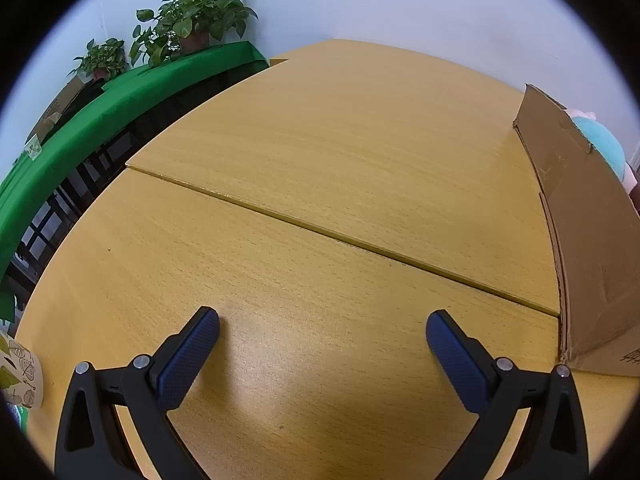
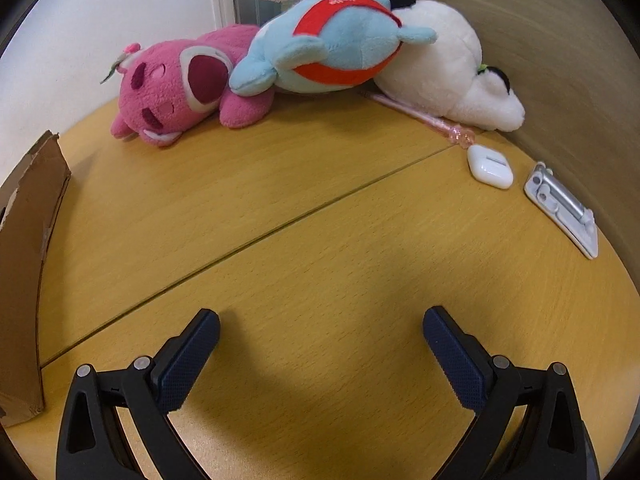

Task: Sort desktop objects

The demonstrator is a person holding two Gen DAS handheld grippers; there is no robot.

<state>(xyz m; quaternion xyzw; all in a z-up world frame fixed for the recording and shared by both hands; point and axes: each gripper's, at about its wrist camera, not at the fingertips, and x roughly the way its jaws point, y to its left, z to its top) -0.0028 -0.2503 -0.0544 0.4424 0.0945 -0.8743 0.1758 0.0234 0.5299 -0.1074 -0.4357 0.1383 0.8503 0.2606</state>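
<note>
In the right wrist view a pink plush bear (image 2: 176,88), a blue and red plush (image 2: 332,44) and a white plush (image 2: 444,80) lie at the far edge of the wooden desk (image 2: 320,240). A pink pen (image 2: 424,118), a white earbud case (image 2: 490,167) and a silver metal clip (image 2: 560,208) lie at the right. My right gripper (image 2: 320,332) is open and empty, well short of them. My left gripper (image 1: 322,334) is open and empty over bare desk (image 1: 320,160). A cardboard box (image 1: 592,232) stands to its right.
The same cardboard box (image 2: 28,260) stands at the left of the right wrist view. A paper cup with a leaf print (image 1: 20,372) sits at the desk's left edge. Potted plants (image 1: 196,20) stand on a green-covered surface (image 1: 100,120) beyond the desk. A grey partition (image 2: 560,60) borders the right.
</note>
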